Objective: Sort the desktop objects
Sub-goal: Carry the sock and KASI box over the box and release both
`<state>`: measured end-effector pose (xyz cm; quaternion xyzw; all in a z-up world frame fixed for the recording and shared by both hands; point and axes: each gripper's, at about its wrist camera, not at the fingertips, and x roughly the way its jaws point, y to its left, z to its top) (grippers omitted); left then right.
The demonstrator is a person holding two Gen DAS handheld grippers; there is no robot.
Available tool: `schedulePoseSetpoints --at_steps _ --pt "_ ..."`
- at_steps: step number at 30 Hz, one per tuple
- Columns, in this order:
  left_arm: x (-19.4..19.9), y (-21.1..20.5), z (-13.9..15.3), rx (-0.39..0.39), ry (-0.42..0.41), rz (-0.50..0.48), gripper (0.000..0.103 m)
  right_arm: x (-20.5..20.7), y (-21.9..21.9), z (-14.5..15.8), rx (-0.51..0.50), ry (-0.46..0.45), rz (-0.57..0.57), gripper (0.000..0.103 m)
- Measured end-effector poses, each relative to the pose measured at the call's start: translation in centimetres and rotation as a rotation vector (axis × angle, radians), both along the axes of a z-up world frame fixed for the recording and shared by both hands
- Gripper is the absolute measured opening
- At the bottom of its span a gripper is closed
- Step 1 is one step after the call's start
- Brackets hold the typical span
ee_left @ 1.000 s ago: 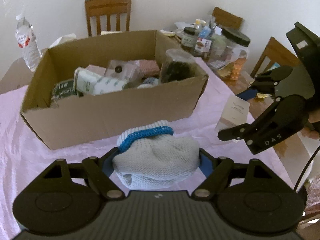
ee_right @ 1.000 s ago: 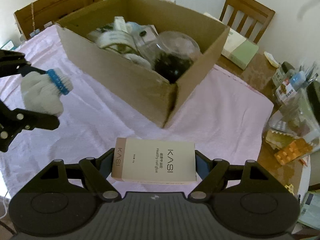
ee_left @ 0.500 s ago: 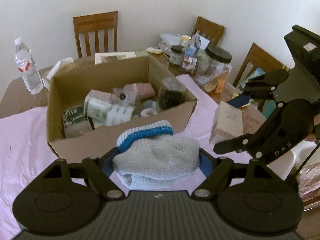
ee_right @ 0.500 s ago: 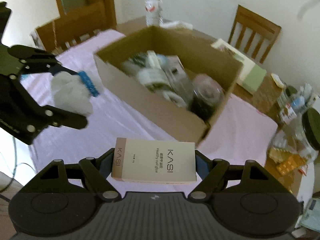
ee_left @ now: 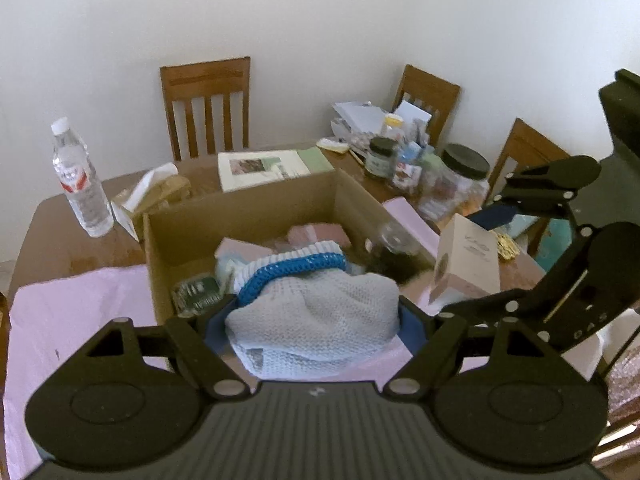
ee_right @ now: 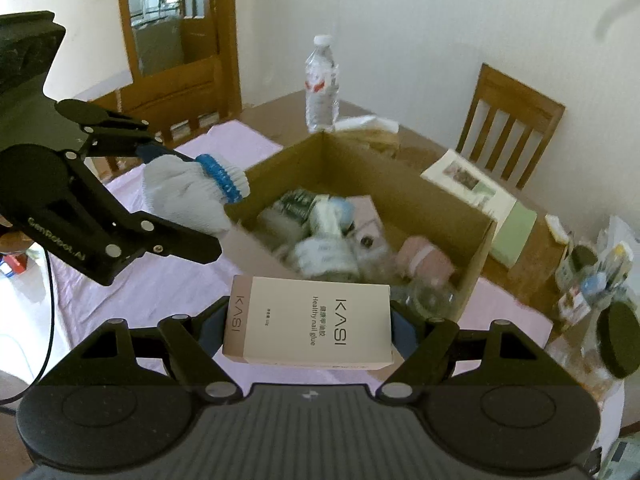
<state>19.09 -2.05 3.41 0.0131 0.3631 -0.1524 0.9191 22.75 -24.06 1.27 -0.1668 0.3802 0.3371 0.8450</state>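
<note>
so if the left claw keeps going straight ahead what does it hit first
Probably the clutter inside the box; the left claw, shut on the glove, points over the near wall. Depth is unclear.

your way down into the cardboard box (ee_right: 472,240) is open from above, but its floor is crowded with rolls and jars. at ten o'clock in the right wrist view the left gripper (ee_right: 182,200) blocks the near corner. at twelve o'clock stands a water bottle (ee_right: 322,84); jars (ee_left: 460,184) crowd two o'clock in the left view.
</note>
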Motion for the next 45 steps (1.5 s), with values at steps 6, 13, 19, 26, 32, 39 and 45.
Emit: schedulePoseSetpoints --at_steps 6,13,19,26,32,39,45 --pt "3.2 1.0 0.5 0.006 -0.005 0.013 0.081 2.6 0.8 1.5 0.008 -0.039 -0.031 0.084" --pt "6.4 1.6 0.5 0.02 -0.01 0.02 0.081 6.1 1.8 1.7 -0.019 -0.056 -0.069 0.084" --pt "9.5 2.1 -0.3 0.043 0.02 0.032 0.081 9.1 2.3 1.0 -0.037 -0.039 -0.101 0.084" --pt "12.7 2.6 -1.4 0.064 0.044 0.039 0.081 12.7 2.7 -0.1 -0.051 -0.01 -0.146 0.084" --pt "14.7 3.1 -2.4 0.067 0.056 0.049 0.081 14.7 2.9 -1.1 -0.06 0.019 -0.171 0.084" --pt "16.8 3.9 -3.8 0.064 0.089 0.085 0.09 16.2 3.0 -1.5 -0.07 0.028 -0.184 0.084" --pt "17.1 4.6 -4.1 0.068 0.079 0.094 0.093 17.2 3.1 -1.9 -0.085 0.034 -0.195 0.084"
